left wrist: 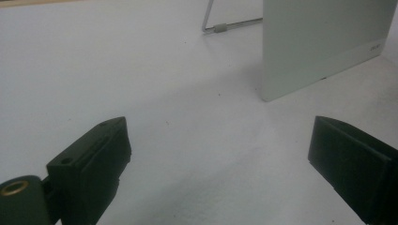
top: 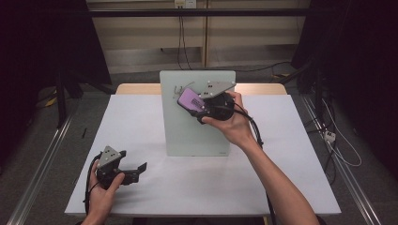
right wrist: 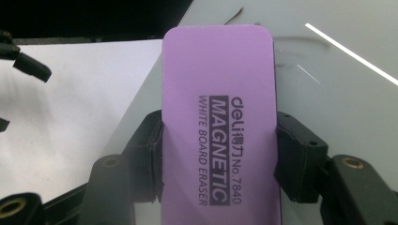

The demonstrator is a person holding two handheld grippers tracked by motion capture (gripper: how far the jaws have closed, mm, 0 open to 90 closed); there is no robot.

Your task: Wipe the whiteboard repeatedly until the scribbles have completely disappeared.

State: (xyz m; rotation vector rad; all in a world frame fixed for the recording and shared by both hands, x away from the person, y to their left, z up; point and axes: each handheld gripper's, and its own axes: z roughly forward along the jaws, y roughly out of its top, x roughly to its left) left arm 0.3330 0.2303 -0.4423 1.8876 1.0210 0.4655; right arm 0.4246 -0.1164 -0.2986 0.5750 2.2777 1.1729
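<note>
A small glass whiteboard [top: 197, 126] stands tilted on a wire stand in the middle of the white table; it carries faint pen marks [top: 178, 89] near its top left. My right gripper [top: 193, 103] is shut on a purple magnetic whiteboard eraser [top: 189, 100], held against the board's upper part beside those marks. In the right gripper view the eraser [right wrist: 218, 126] sits lengthwise between the two black jaws over the board [right wrist: 338, 89]. My left gripper [top: 136, 171] rests open on the table at the front left, nothing between its jaws; ahead of it stand the board's lower corner [left wrist: 319, 56] and wire stand [left wrist: 220, 27].
The white table top [top: 141, 122] lies on a wooden table. Cables trail over the floor at the right [top: 338, 140]. Dark frames and curtains stand at both sides.
</note>
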